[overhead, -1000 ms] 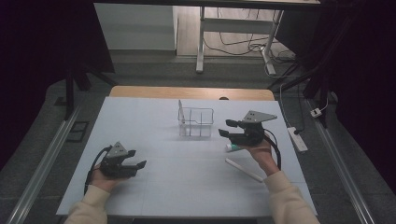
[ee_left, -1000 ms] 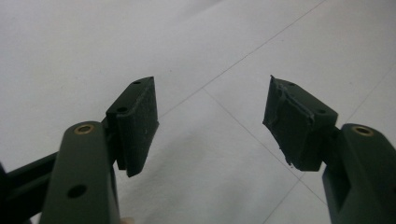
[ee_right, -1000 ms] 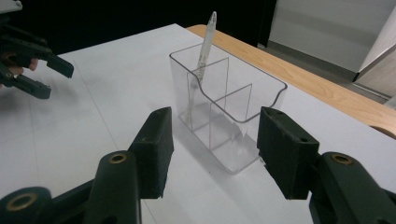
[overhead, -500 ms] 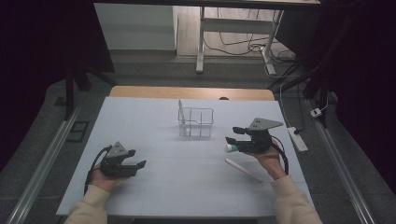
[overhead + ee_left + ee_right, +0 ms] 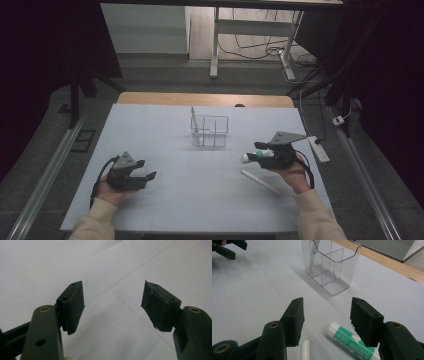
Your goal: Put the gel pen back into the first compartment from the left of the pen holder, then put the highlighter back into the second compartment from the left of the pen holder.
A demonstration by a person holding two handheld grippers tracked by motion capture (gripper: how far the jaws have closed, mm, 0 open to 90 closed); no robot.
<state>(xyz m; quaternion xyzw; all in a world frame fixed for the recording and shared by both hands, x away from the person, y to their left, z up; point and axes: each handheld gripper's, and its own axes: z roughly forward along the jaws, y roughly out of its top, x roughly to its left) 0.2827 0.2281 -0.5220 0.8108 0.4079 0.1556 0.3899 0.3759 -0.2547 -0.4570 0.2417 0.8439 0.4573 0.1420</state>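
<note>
Two pairs of tongs are at work over the pale surface (image 5: 200, 200), one in each of the person's hands. The left tongs (image 5: 146, 170) sit low near the front left of the surface, and their own view shows the jaws spread wide with nothing but bare surface between them. The right tongs (image 5: 325, 320) hover at the right side, also released, jaws apart and gripping nothing. Beneath and between them lies one glue stick (image 5: 352, 341), white-capped with a green and white label, flat on the surface with its cap toward the clear organizer (image 5: 329, 267). There is one such organizer, a transparent plastic holder standing upright near the middle of the surface toward the far edge, with dividers splitting it into compartments; how many compartments I cannot count for certain. One white stick-like thing (image 5: 305, 350) lies beside the glue stick, its rounded end showing between the right jaws; from the high view it appears as a long pale rod (image 5: 261, 182) lying slantwise on the surface just in front of the right hand (image 5: 290, 172). The high view takes in both cream sleeves and the wooden edge of the table beyond the surface, while the right gripper view brings out the glue stick's label and the organizer's inner walls, and catches the left tongs far off at its top left corner.
</note>
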